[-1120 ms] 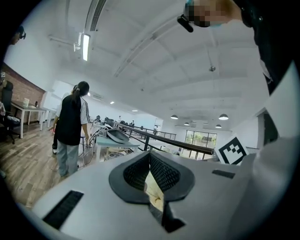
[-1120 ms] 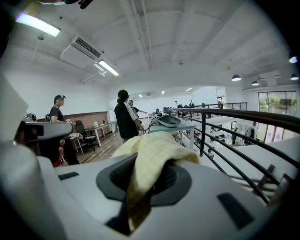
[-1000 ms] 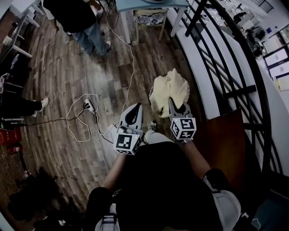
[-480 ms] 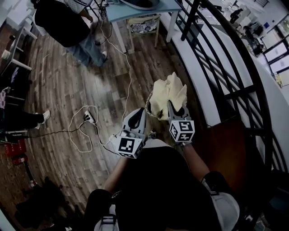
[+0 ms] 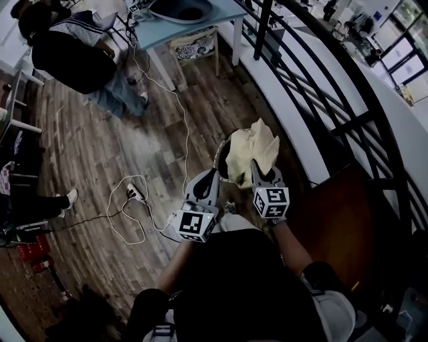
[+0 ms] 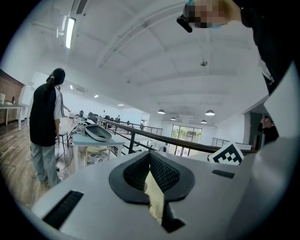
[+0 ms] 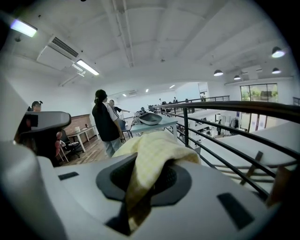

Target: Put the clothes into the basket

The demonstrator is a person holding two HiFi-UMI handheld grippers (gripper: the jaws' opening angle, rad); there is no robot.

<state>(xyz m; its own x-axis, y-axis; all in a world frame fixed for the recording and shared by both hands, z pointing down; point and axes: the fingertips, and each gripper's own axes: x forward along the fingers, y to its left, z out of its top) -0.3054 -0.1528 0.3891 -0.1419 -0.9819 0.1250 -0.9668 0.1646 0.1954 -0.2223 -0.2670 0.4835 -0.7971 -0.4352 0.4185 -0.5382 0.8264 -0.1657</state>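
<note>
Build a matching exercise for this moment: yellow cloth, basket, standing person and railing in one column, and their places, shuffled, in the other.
Things:
1. yellow cloth
2. basket
3. standing person
4. black railing

Places:
a. on the wooden floor, upper left in the head view
b. along the right side of the head view
c. clamped in both the left gripper and the right gripper
d. on the light blue table

Pairs: 1-c, 2-d, 3-a, 4-b.
</note>
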